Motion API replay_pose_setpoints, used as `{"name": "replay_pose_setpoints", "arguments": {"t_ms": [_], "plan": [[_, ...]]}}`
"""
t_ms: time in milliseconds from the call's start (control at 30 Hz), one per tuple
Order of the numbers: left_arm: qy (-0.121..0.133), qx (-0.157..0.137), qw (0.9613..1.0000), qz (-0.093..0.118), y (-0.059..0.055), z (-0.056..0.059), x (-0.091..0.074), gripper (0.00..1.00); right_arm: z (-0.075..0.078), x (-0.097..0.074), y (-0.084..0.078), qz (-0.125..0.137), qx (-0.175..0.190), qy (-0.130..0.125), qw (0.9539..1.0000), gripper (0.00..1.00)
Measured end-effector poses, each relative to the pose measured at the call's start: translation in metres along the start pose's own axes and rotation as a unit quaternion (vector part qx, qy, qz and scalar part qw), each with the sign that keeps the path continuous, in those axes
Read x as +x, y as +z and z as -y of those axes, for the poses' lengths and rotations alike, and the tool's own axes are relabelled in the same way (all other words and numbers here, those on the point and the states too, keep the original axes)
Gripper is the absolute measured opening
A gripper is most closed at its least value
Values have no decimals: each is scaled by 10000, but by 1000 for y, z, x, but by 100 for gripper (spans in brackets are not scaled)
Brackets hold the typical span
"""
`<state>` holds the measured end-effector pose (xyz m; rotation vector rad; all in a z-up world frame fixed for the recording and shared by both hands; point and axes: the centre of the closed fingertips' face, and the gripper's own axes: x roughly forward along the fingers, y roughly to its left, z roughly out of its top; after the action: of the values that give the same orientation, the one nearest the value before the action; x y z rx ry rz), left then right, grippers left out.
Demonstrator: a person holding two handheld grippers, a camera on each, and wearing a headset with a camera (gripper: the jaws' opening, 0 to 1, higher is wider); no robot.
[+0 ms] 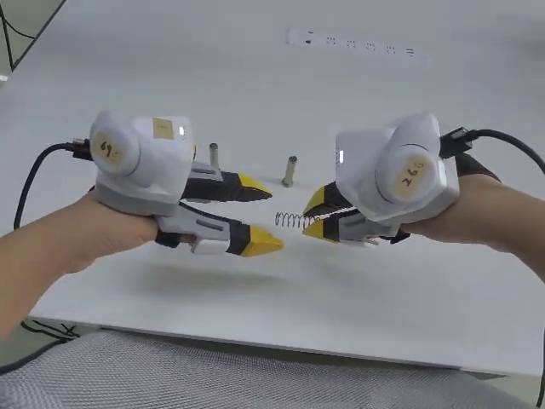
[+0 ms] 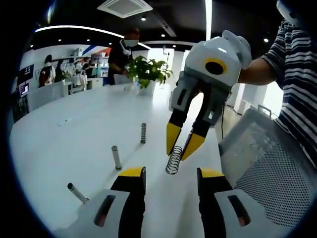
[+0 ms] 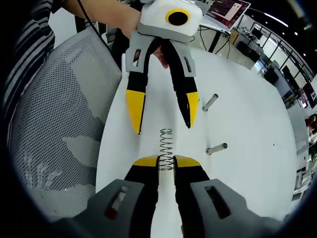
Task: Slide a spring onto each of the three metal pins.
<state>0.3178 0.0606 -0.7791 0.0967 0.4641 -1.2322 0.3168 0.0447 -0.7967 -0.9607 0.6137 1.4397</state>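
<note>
My right gripper (image 1: 315,216) (image 3: 167,162) is shut on one end of a thin coil spring (image 1: 294,220) (image 3: 166,144), which sticks out leftward above the white table (image 1: 255,85). Facing it, my left gripper (image 1: 262,213) (image 2: 171,173) stands open, with the spring's free end (image 2: 173,159) just in front of its yellow tips. Two bare metal pins (image 1: 214,154) (image 1: 290,170) stand upright on the table behind the grippers. In the left gripper view a third, farther pin (image 2: 143,133) looks ribbed, as if a spring sits around it.
A white power strip (image 1: 349,41) lies at the table's far side. A grey mesh chair (image 1: 255,375) sits below the table's near edge. In the left gripper view a plant (image 2: 148,72) and people stand beyond the far end of the table.
</note>
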Motion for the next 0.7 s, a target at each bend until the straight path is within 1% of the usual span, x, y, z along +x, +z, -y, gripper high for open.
{"name": "replay_pose_setpoints", "arguments": {"t_ms": [33,133,300,500,600,700], "plan": [[4,15,10000,10,0,0,1,39,-1,0,2,30,5,12,10000,13],[-83,-22,10000,45,1,2,4,32,-2,-1,5,73,-3,26,10000,13],[-148,-42,9998,84,3,5,7,26,2,-4,9,158,1,-60,9999,13],[-196,-99,9996,194,9,7,9,19,0,-5,6,154,-18,-29,9999,13],[-246,-89,9995,181,9,9,11,15,-1,-6,6,158,-13,-33,9999,13],[-276,-99,9994,182,8,11,12,14,-3,-7,6,164,-29,-13,9999,13]]}}
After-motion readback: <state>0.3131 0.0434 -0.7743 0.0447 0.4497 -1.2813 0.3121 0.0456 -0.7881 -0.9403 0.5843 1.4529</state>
